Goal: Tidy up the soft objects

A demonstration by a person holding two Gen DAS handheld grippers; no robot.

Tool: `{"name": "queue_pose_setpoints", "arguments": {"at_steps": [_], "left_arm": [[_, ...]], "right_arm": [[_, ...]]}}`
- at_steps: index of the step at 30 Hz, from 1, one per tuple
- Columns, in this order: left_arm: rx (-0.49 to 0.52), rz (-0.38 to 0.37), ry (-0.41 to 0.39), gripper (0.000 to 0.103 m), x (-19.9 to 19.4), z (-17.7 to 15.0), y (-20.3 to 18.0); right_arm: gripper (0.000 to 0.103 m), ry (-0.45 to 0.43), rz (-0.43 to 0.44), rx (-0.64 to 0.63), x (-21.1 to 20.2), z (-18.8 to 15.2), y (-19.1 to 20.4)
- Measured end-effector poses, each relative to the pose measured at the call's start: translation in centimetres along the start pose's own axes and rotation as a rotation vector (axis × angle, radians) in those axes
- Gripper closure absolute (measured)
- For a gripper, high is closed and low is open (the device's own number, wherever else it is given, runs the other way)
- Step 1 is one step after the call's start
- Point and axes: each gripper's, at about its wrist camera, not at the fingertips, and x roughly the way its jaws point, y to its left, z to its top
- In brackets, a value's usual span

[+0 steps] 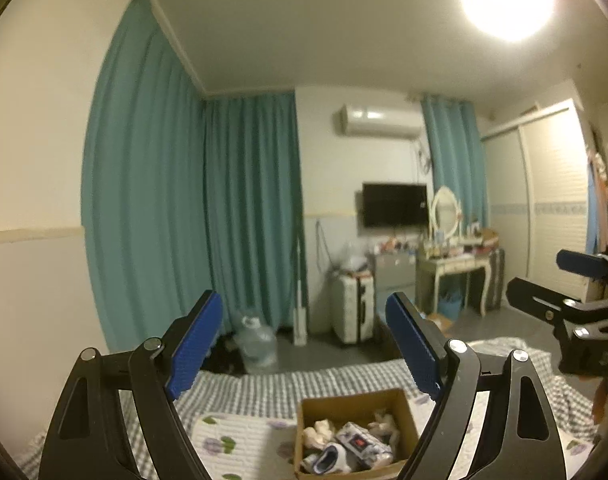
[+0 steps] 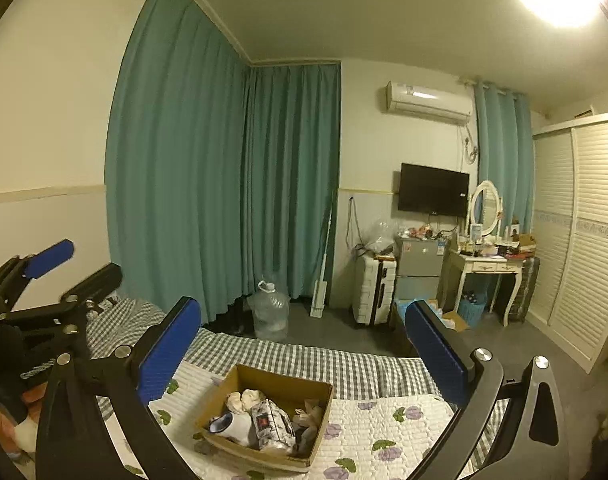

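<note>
A brown cardboard box (image 1: 406,404) (image 2: 322,400) sits on a white floral quilt (image 1: 240,440) (image 2: 384,424) on the bed. Inside it lie several soft items: cream-coloured socks (image 1: 320,432) (image 2: 244,400), a white and blue sock (image 2: 232,426), and a grey patterned pack (image 1: 360,444) (image 2: 272,424). My left gripper (image 1: 304,344) is open and empty, raised above the box; it also shows in the right wrist view (image 2: 84,264). My right gripper (image 2: 304,352) is open and empty above the box; it also shows in the left wrist view (image 1: 544,272).
A grey checked sheet (image 2: 324,360) covers the bed. Beyond the bed stand teal curtains (image 2: 224,180), a water jug (image 2: 270,316), a white suitcase (image 2: 374,292), a small fridge (image 2: 418,268), a dressing table (image 2: 488,268) and a wardrobe (image 2: 580,240).
</note>
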Motion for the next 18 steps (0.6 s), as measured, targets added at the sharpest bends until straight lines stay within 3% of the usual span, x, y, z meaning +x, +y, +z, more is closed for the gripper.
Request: {"name": "queue_pose_setpoints", "arguments": {"at_steps": [5, 9, 15, 18], "left_arm": [[-0.026, 0.004, 0.007, 0.018, -1.2, -3.3, 1.8], [-0.038, 0.031, 0.040, 0.018, -0.4, -6.9, 2.0], [-0.018, 0.093, 0.155, 0.018, 3.5, -14.1, 1.8], [-0.035, 0.069, 0.227, 0.018, 5.0, -17.1, 1.4]], "right_arm": [[0.000, -0.016, 0.023, 0.037, -2.6, -1.7, 0.9], [0.000, -0.006, 0.035, 0.045, -2.3, -5.8, 2.0], [0.000, 0.083, 0.035, 0.091, 2.8, -12.9, 2.7], [0.000, 0.124, -0.008, 0.069, 6.1, -17.2, 3.2]]}}
